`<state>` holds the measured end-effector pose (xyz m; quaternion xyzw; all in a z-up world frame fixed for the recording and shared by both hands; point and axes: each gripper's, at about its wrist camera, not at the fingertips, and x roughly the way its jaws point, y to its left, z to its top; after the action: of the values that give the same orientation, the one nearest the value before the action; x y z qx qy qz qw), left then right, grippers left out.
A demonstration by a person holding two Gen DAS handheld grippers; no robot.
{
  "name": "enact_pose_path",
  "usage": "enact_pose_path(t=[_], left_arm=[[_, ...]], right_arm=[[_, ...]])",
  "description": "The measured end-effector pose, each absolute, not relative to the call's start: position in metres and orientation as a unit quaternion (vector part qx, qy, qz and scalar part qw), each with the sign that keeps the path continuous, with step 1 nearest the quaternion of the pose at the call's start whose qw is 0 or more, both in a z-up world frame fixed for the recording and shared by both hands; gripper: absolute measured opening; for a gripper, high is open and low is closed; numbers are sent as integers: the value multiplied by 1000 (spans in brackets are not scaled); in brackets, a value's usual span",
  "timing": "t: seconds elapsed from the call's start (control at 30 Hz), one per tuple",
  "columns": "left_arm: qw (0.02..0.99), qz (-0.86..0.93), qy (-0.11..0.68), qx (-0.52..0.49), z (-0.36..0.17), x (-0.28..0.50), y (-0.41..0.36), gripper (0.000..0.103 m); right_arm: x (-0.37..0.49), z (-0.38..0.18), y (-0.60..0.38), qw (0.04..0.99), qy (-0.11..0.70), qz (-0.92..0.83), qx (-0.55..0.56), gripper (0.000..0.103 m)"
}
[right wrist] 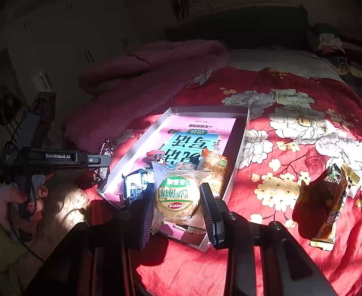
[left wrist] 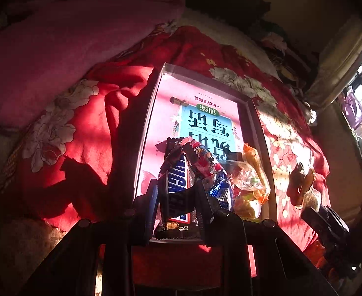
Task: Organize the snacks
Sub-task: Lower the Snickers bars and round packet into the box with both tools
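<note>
My left gripper (left wrist: 177,197) is shut on a brown Snickers bar (left wrist: 176,187), held upright over the near end of a shallow grey box (left wrist: 153,103). A red patterned wrapper (left wrist: 201,159) leans against the bar's top. My right gripper (right wrist: 178,192) is shut on a round biscuit pack with a green label (right wrist: 177,197), above the box's near corner (right wrist: 242,135). Inside the box lie a pink book (right wrist: 200,133), a blue wrapper (left wrist: 220,190) and clear and orange snack packs (right wrist: 214,170). The left gripper (right wrist: 92,160) also shows at the left of the right wrist view.
The box rests on a red floral blanket (right wrist: 292,148) on a bed. A brown and gold snack wrapper (right wrist: 329,197) lies loose on the blanket to the right. A pink cover (left wrist: 69,49) is heaped behind. A hand (right wrist: 20,197) grips the left gripper's handle.
</note>
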<state>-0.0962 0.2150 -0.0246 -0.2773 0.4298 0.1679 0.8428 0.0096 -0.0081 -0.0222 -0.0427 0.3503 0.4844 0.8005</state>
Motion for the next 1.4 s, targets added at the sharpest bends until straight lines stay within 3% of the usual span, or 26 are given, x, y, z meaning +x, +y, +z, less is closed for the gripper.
enact_pose_path(t=[0.43,1.4], left_arm=[[845,169,453,-229,-39,-87,204,29],[839,158,471,-223,-52,-81,198,29]], right_arm=[[9,-30,13,793,356,490,-61,36],[-2,-51,64,763,362,523,-118,36]])
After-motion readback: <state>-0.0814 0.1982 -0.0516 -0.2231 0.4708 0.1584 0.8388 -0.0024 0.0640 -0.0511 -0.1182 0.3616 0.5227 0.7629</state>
